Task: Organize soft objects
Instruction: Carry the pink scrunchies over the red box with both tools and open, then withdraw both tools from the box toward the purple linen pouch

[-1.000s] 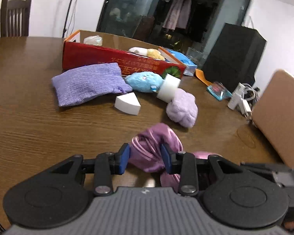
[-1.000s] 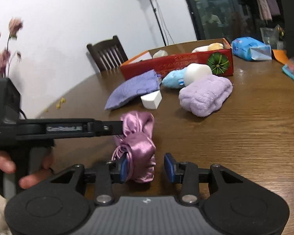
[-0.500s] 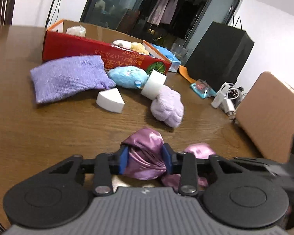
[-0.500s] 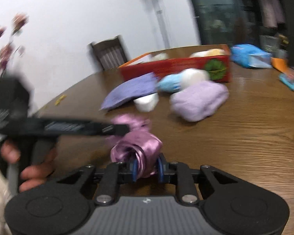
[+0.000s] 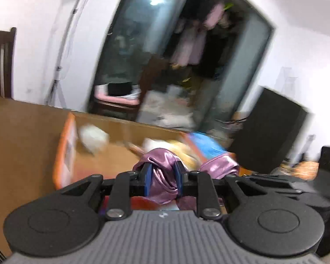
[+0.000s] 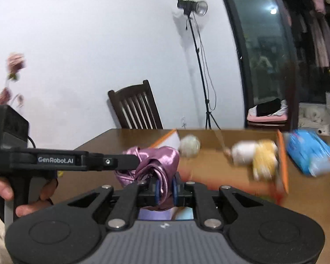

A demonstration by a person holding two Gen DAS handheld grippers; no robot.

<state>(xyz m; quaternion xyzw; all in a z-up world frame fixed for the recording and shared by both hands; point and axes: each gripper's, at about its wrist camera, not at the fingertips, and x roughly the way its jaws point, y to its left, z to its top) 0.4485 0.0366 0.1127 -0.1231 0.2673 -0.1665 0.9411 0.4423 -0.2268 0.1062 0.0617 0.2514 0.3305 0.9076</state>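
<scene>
Both grippers hold one pink satin cloth (image 5: 162, 171) between them, lifted in the air. My left gripper (image 5: 163, 179) is shut on one end of it. My right gripper (image 6: 165, 189) is shut on the other end (image 6: 158, 165); the left gripper's arm (image 6: 77, 160) reaches in from the left. The cloth hangs at the near rim of the open red cardboard box (image 5: 65, 154), which holds a white ball (image 6: 189, 146) and a white and yellow plush (image 6: 257, 156). Both views are motion-blurred.
A blue packet (image 6: 310, 151) lies right of the box on the brown wooden table (image 5: 22, 132). A dark wooden chair (image 6: 136, 107) and a light stand (image 6: 195, 66) are behind the table. A black speaker-like box (image 5: 268, 132) is at the right.
Both grippers closed on the pink cloth, lifted it off the table and carried it forward to the red box. The purple pouch, sponges and plush toys dropped out of view below.
</scene>
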